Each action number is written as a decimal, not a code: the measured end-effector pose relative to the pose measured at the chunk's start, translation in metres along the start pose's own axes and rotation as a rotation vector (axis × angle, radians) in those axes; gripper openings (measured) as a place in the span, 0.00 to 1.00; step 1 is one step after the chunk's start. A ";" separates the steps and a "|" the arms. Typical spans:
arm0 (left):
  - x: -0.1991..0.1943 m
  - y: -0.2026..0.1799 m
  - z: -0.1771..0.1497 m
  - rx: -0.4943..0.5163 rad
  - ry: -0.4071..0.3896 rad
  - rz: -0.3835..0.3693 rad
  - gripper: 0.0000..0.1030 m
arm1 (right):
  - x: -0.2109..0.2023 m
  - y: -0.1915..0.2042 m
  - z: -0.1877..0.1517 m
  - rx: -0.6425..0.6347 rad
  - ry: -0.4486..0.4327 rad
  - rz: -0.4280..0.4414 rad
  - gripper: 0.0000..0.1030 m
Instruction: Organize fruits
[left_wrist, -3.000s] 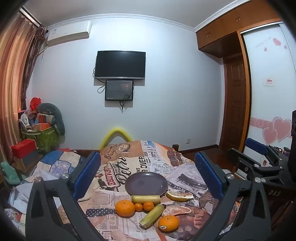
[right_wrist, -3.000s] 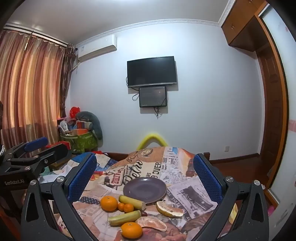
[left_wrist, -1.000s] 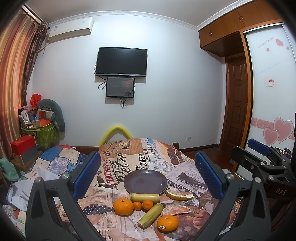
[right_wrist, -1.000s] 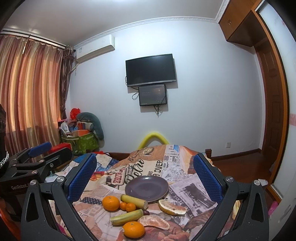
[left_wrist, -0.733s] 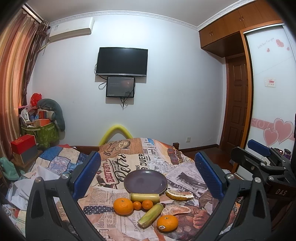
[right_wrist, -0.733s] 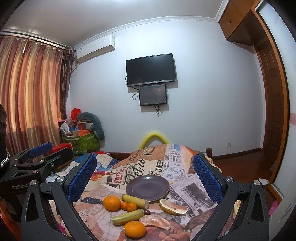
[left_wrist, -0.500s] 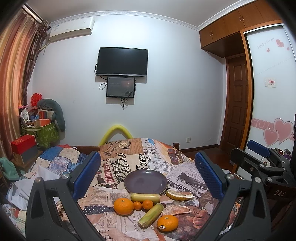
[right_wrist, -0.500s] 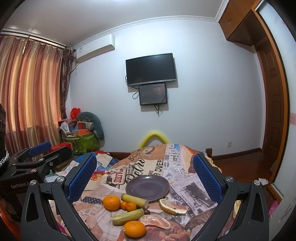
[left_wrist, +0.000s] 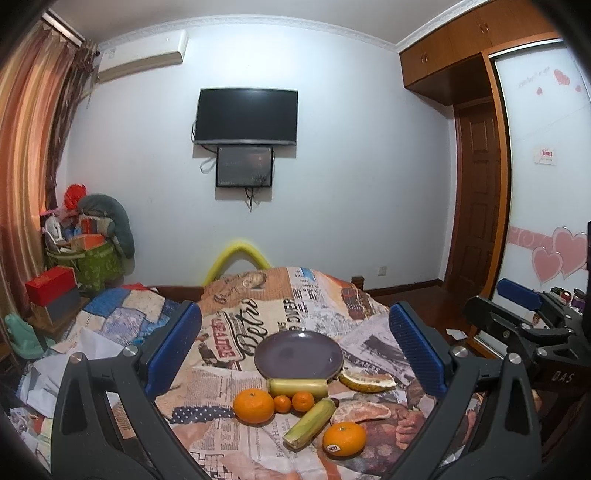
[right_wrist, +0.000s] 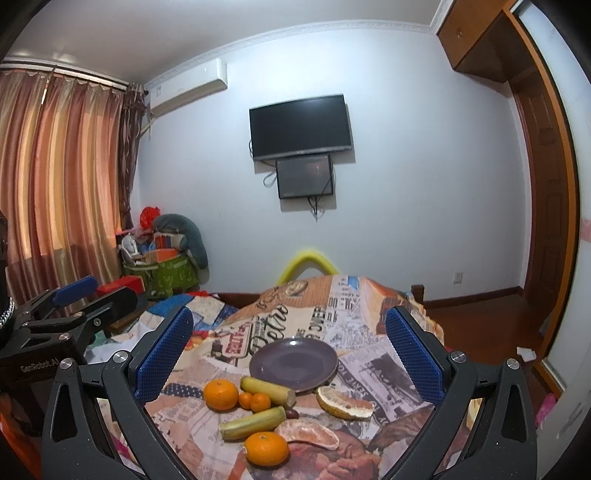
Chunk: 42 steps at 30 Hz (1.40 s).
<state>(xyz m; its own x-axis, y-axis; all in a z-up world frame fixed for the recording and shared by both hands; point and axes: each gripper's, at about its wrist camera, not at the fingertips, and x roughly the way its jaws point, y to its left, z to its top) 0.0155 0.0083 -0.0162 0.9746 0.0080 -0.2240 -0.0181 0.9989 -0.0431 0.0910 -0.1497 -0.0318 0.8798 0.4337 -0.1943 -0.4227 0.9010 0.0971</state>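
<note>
We start with the surface (left_wrist: 229, 439), draped in a newspaper-print cloth, its far end humped and both side edges falling away close to the fruit. On it the purple plate (left_wrist: 298, 353) lies empty, dead ahead of both claws and beyond the fruit. Just this side of the plate's rim sit the two pomelo pieces (right_wrist: 343, 402), the two bananas (right_wrist: 267, 390), the larger oranges (left_wrist: 254, 405) and, smallest, the two little mandarins (left_wrist: 303, 400).

Our left claw (left_wrist: 295, 347) and right claw (right_wrist: 290, 350) both hover short of the fruit with fingers spread wide, holding nothing. The nearer banana (left_wrist: 310, 422) lies slantwise, its long axis running from near-left to far-right in the left view, so a grip across it would need a turned wrist. The labelled orange (left_wrist: 344, 438) is nearest, a shade closer to our right claw, we judge. Open cloth remains to the left of the fruit.
</note>
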 end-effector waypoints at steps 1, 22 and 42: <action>0.003 0.003 -0.002 -0.003 0.011 -0.007 1.00 | 0.002 -0.002 -0.002 0.003 0.013 0.006 1.00; 0.106 0.054 -0.083 0.016 0.472 -0.055 0.58 | 0.094 -0.008 -0.113 0.031 0.556 0.157 0.79; 0.169 0.040 -0.152 -0.001 0.740 -0.180 0.58 | 0.139 -0.008 -0.161 0.077 0.760 0.239 0.63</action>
<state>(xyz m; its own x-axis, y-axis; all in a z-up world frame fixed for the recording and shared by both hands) 0.1453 0.0426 -0.2036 0.5585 -0.1883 -0.8078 0.1266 0.9818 -0.1414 0.1815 -0.0961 -0.2165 0.3665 0.5236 -0.7691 -0.5405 0.7927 0.2821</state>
